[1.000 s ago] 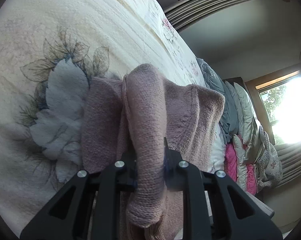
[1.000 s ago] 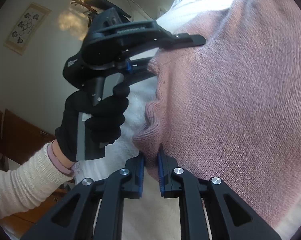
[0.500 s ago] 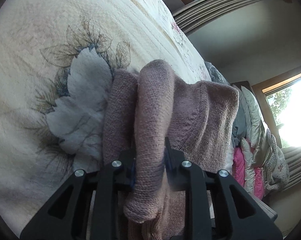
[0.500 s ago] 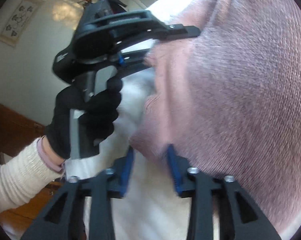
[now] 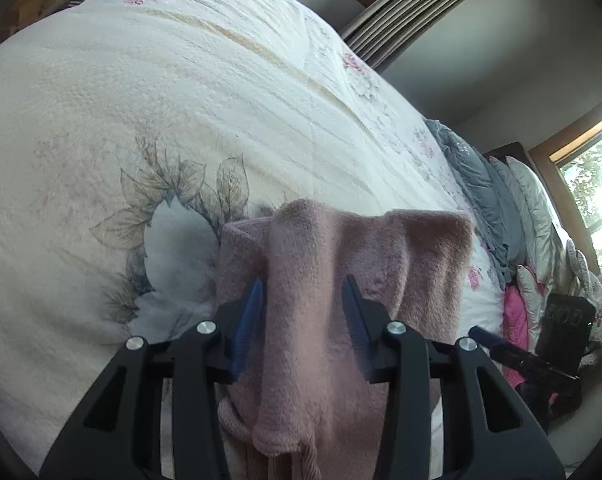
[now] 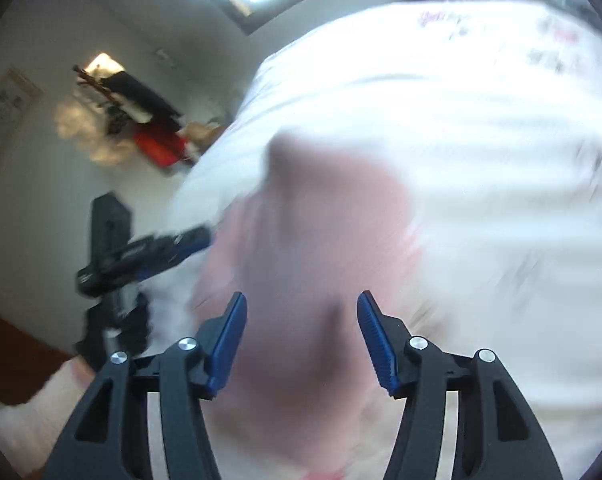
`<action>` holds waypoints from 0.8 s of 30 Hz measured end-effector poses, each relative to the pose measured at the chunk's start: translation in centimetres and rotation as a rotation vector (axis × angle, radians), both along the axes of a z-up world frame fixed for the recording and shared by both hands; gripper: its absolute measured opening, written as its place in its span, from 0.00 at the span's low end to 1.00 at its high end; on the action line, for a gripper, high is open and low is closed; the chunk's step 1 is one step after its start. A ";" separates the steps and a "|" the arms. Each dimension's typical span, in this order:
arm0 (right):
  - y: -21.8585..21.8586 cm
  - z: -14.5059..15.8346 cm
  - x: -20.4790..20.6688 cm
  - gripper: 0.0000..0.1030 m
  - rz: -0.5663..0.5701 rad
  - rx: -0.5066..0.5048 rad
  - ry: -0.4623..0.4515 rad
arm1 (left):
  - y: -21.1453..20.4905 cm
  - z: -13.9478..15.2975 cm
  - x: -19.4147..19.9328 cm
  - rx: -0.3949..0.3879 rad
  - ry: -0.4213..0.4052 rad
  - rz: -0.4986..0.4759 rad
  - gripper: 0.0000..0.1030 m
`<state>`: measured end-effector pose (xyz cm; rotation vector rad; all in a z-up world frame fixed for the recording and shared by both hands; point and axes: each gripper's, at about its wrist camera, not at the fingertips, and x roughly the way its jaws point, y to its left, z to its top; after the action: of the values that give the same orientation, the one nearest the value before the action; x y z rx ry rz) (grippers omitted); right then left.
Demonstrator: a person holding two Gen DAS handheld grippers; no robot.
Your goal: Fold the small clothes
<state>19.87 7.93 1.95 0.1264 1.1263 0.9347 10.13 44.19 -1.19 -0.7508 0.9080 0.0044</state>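
A dusty-pink knitted garment (image 5: pixel 365 280), folded into a thick bundle with a rolled sleeve or flap running down its middle, lies on a cream quilted bedspread (image 5: pixel 181 92) printed with a large pale-blue flower and brown leaves. The knit looks soft and fuzzy at its far edge, with a ribbed hem bunched at the near end. In the right wrist view the same pink garment (image 6: pixel 313 248) is a motion-blurred patch on the white bed (image 6: pixel 481 160).

The bed fills most of the left wrist view. Along its far right side stands a row of grey, white and bright pink pillows (image 5: pixel 517 216), beneath a wood-framed window (image 5: pixel 593 184) showing sunlit trees. Grey walls and slatted blinds (image 5: pixel 385 12) close off the room. In the right wrist view a framed picture (image 6: pixel 5 116) hangs on the wall, beside dark and red items too blurred to identify.

The left hand-held gripper (image 5: pixel 301 300) has its blue-padded jaws parted on either side of the rolled middle strip, with a gap on each side, so it grips nothing. The right hand-held gripper (image 6: pixel 301 328) is spread wide above the garment, also holding nothing.
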 end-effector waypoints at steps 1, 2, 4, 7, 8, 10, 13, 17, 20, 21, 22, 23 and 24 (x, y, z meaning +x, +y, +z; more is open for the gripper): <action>0.3 0.4 0.4 0.55 0.010 -0.007 -0.019 | 0.1 -0.1 0.6 -0.011 -0.002 0.009 0.39; 0.9 0.8 1.0 0.55 0.032 0.007 -0.032 | 0.1 -0.1 1.0 -0.012 0.000 0.016 0.38; 2.2 1.3 1.8 0.55 0.079 0.047 -0.027 | -0.4 0.1 1.7 0.003 -0.004 0.007 0.37; 4.7 -0.1 2.1 0.55 0.122 0.033 -0.021 | -1.4 0.0 2.2 0.079 0.030 -0.007 0.33; 5.2 -0.6 2.3 0.53 0.112 0.004 -0.038 | -1.7 -0.2 2.3 0.120 0.058 -0.005 0.31; 5.9 -1.4 3.5 0.52 0.075 -0.031 -0.031 | -1.8 -1.1 2.3 0.154 0.107 -0.015 0.28; 7.3 -4.1 4.0 0.55 0.035 -0.100 0.009 | -1.8 -2.4 2.0 0.124 0.124 -0.014 0.32; 8.4 -5.0 2.7 0.62 0.061 -0.179 -0.058 | -1.9 -3.1 2.4 0.121 0.139 -0.007 0.37; 8.8 -4.2 1.8 0.65 0.076 -0.194 -0.086 | -1.4 -3.2 2.6 0.092 0.147 0.001 0.37; 8.5 -3.5 1.6 0.65 0.074 -0.170 -0.079 | -1.2 -2.9 2.3 0.079 0.143 0.008 0.36; 8.1 -2.8 1.6 0.65 0.067 -0.137 -0.068 | -1.1 -2.5 1.8 0.079 0.139 0.013 0.35; 7.4 -2.1 1.2 0.65 0.059 -0.095 -0.056 | -1.0 -2.0 1.3 0.082 0.130 0.017 0.35; 6.2 -1.3 0.6 0.65 0.048 -0.041 -0.040 | -0.6 -1.7 0.3 0.079 0.120 0.015 0.34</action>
<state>20.52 14.12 0.68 0.0471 1.1147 0.9526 10.45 43.57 -2.84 -0.6893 1.0103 0.0992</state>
